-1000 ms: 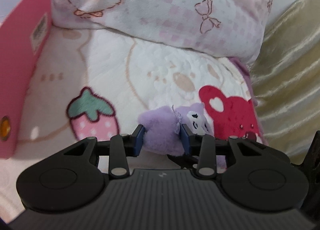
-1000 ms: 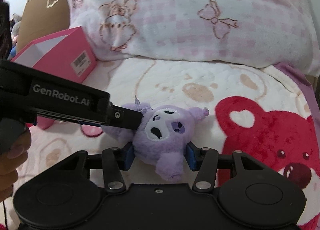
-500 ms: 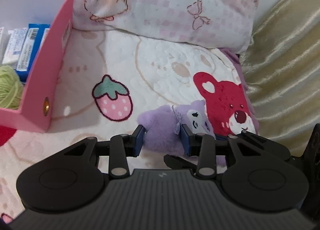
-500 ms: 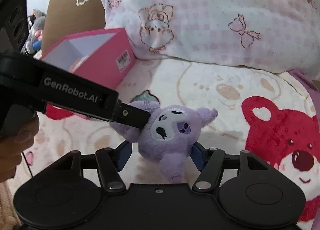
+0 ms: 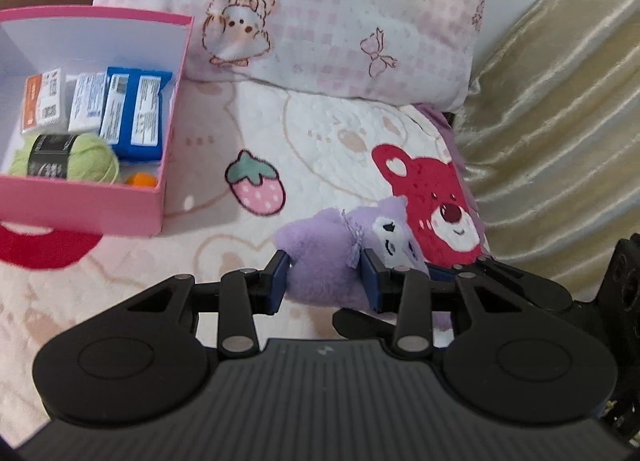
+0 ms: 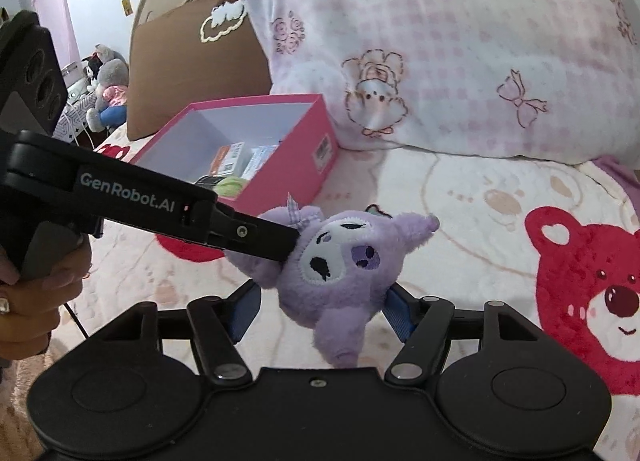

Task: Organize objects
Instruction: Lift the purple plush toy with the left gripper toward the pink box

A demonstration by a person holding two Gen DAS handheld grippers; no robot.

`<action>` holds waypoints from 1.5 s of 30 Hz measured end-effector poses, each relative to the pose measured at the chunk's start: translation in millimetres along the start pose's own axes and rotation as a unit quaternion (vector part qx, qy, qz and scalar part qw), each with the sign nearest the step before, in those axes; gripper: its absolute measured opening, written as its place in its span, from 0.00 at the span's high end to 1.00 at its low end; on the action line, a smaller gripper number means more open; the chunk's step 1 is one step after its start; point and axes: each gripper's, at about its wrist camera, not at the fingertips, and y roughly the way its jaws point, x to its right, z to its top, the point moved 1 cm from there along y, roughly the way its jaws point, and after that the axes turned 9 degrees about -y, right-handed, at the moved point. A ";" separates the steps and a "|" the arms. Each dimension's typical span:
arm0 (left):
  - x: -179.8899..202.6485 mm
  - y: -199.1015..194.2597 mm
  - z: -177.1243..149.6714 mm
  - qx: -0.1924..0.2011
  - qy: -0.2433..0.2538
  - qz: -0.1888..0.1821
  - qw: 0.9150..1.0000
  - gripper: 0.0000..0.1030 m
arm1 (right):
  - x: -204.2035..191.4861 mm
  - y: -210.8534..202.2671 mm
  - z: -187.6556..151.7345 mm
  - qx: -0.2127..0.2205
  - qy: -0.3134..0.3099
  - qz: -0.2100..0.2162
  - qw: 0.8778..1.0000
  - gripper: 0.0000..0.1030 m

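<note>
From the left wrist view, the left gripper [image 5: 324,277] has its blue pads pinching the soft purple plush toy with the white face patch [image 5: 332,261] at centre frame, lifted above the cream blanket printed with a strawberry and a red bear [image 5: 320,133]. At the upper left sits the open pink cardboard box [image 5: 120,205], already holding a ball of green yarn [image 5: 80,157] and blue and white packets [image 5: 132,113]. Over to the right wrist view: the plush toy [image 6: 340,261] hangs mid-frame, the left gripper [image 6: 280,241] reaching in from the left and clamped on its side, while the right gripper [image 6: 320,309] sits below with its fingers spread either side of the toy, not squeezing that I can see. The box [image 6: 288,177] lies just behind, under the pink checked pillow [image 6: 460,53]. This looks like the carry stage; next the toy needs swinging left over the box and letting go above the yarn.
</note>
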 end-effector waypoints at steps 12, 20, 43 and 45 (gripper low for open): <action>-20.6 -38.4 -10.8 0.005 -0.004 0.006 1.000 0.65 | -36.0 -6.8 4.0 0.030 -0.039 0.015 0.999 0.29; -26.4 -42.8 -11.1 0.005 -0.017 0.002 1.000 0.65 | -39.0 -4.7 6.1 0.027 -0.030 0.018 0.999 0.29; -21.5 -81.4 10.6 0.040 -0.027 -0.035 0.998 0.65 | -56.7 -31.7 54.9 0.033 -0.110 0.003 0.993 0.29; -24.0 -89.9 18.5 0.052 -0.029 -0.040 0.997 0.65 | -61.1 -30.8 69.2 0.029 -0.127 -0.003 0.991 0.29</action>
